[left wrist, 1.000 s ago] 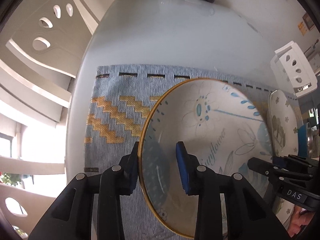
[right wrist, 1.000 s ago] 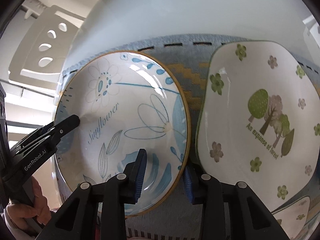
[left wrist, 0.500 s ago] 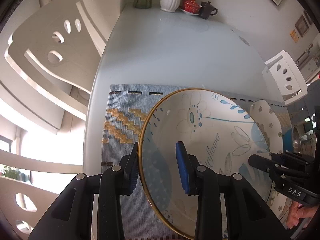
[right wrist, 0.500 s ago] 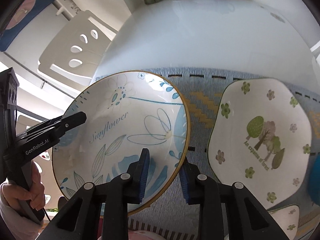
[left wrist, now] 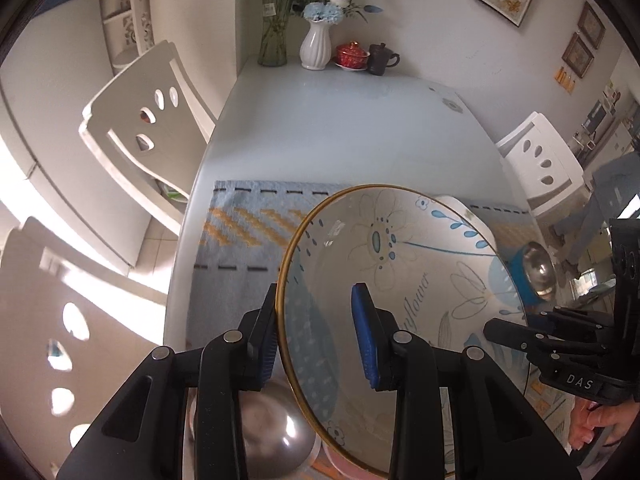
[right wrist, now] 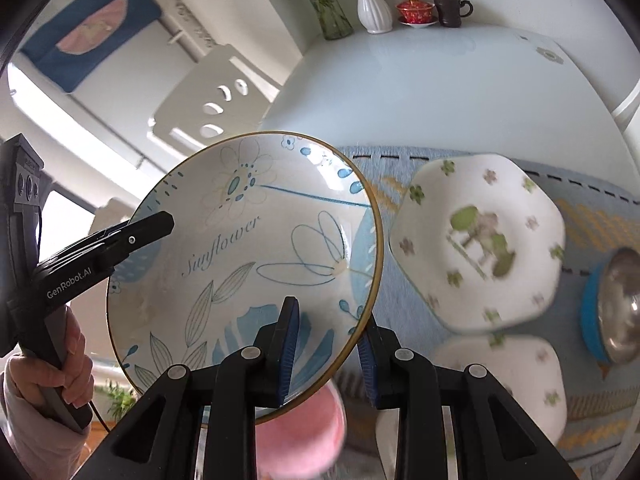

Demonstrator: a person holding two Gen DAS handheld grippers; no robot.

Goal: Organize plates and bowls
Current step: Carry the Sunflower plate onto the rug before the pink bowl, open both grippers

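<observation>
Two grippers, left gripper [left wrist: 316,336] and right gripper [right wrist: 328,354], each pinching the rim of the Sunflower plate [right wrist: 256,264] from opposite sides, one pad inside and one outside. Held tilted, clear of the placemat [left wrist: 248,232] near the table's [left wrist: 344,128] front edge. Beside it on the mat: green-flowered plate [right wrist: 480,240], steel bowl [right wrist: 620,304] toward the right edge.

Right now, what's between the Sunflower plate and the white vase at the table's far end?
Right wrist view: past the Sunflower plate comes a strip of placemat, then bare tabletop up to the white vase.
</observation>
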